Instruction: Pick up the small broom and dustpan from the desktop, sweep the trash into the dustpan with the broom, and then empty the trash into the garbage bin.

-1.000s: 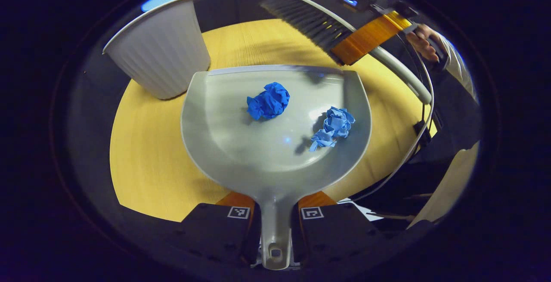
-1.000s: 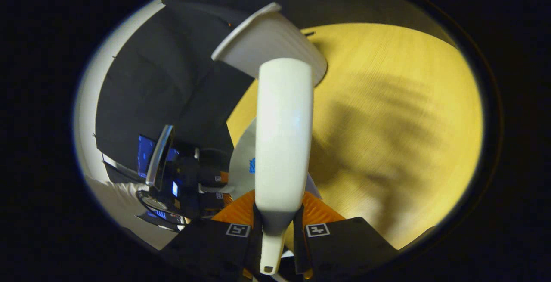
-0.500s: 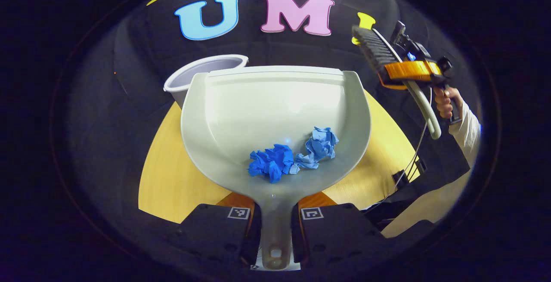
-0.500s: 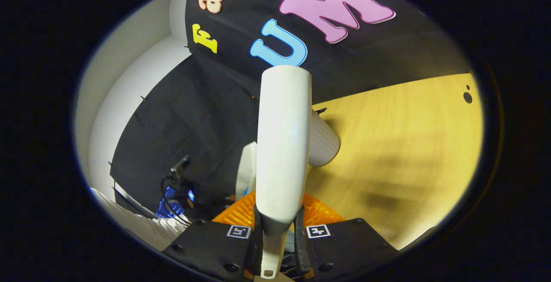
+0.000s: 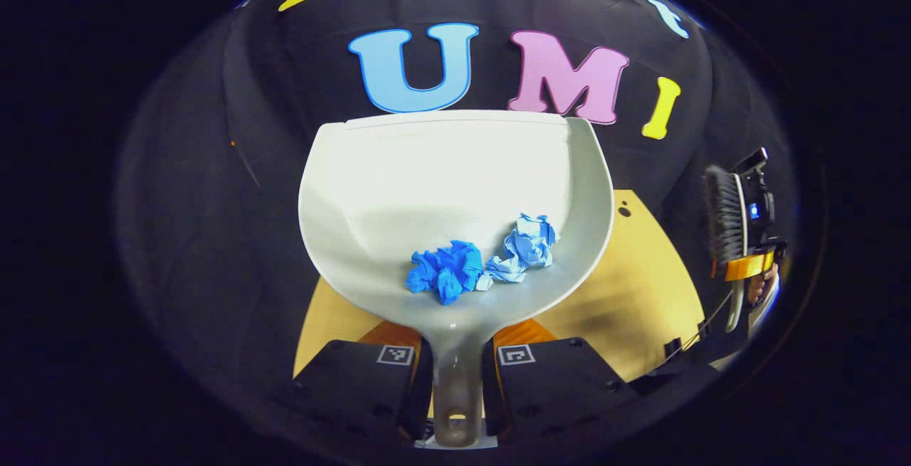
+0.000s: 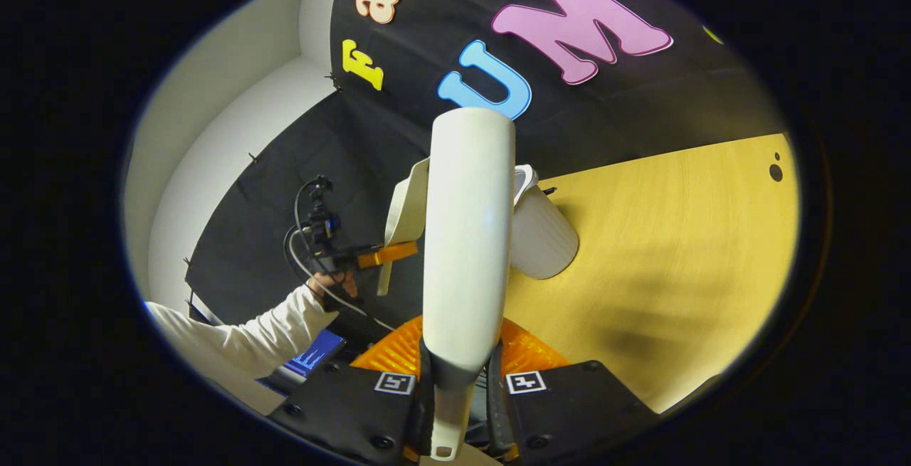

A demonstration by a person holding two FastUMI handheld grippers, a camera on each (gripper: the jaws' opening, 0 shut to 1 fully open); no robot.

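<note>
Dustpan [image 5: 455, 167] raised, blue paper wads [image 5: 480, 263] inside

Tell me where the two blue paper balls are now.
In the left gripper view, the blue paper balls lie side by side low in the dustpan, just above its handle, which the left gripper grips.

Hidden behind what I'm holding

My broom [image 6: 467, 238] covers most of the garbage bin [image 6: 544, 238] behind it; my dustpan [image 5: 455, 188] hides the table's [image 5: 640, 288] middle behind it.

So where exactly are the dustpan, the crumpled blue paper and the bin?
dustpan [image 5: 455, 167]: left gripper view, bare inside of the pan.
crumpled blue paper [image 5: 445, 275]: left gripper view, darker wad's middle.
bin [image 6: 544, 242]: right gripper view, ribbed side wall.
</note>
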